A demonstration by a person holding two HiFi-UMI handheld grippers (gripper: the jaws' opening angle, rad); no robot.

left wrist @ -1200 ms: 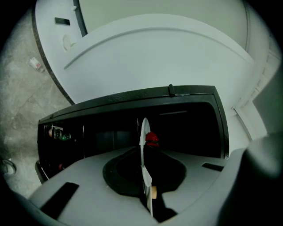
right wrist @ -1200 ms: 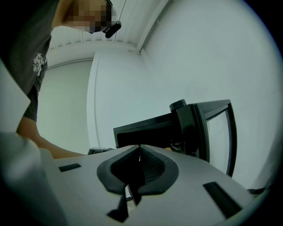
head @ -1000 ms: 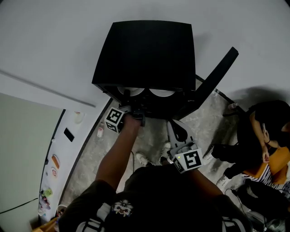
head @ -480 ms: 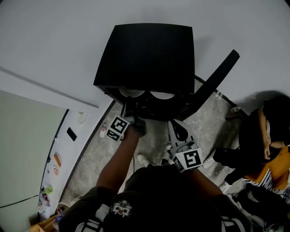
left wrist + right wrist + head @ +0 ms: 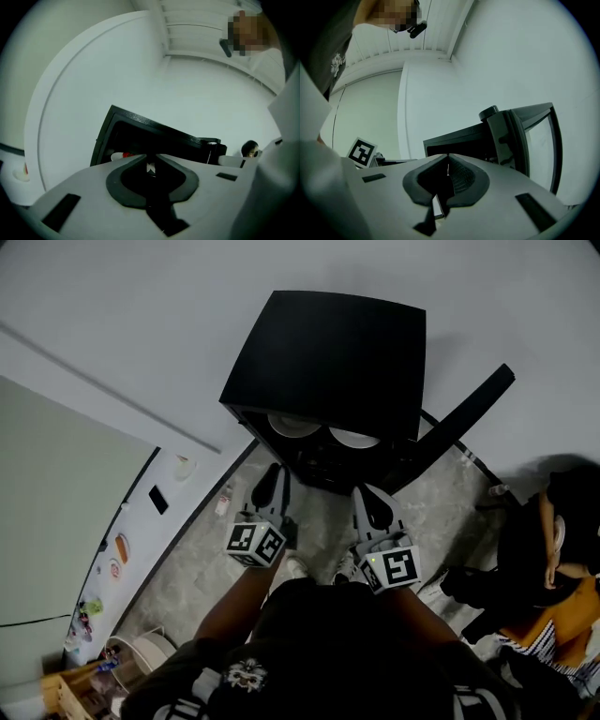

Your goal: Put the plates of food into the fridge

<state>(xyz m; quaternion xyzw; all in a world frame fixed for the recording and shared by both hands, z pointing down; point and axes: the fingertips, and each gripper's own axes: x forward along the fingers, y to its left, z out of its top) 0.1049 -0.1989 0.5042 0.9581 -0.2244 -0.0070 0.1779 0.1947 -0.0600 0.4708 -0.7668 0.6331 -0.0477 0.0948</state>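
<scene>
With the left tool (image 5: 275, 482) empty, jaws just closing to a narrow gap, two plates (image 5: 293, 425) side by side at the fridge (image 5: 328, 352) shelf's front edge, and the right tool (image 5: 370, 502) shut on nothing, loading looks done (only the open door (image 5: 464, 418) seems left to close).

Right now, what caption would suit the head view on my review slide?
Black fridge with its door open, two plates inside, seen from above.
</scene>
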